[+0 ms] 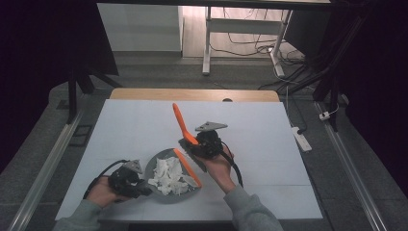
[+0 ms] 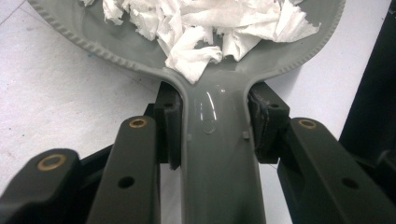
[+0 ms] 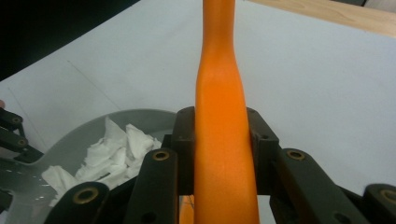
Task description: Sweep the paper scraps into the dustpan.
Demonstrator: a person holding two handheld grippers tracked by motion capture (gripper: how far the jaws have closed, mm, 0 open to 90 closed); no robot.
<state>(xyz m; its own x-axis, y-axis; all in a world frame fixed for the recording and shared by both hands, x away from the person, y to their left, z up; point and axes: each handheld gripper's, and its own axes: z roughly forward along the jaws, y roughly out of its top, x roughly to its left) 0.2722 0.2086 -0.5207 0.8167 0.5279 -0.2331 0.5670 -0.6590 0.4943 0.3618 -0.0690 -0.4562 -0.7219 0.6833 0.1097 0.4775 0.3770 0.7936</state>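
Left tool clamped on grey dustpan handle at 7 o'clock on the counter, pinning the pan flat so the torn paper stays in. Right tool gripping orange brush handle, blade edge at the pan's 3 o'clock rim, likely to sweep scraps inward.

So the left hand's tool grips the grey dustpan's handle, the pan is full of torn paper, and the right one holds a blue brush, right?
Not quite: the brush is orange, not blue, as the right gripper view shows. The rest holds: the left gripper clamps the handle of the grey dustpan, which holds torn white paper, and the right gripper grips the brush.
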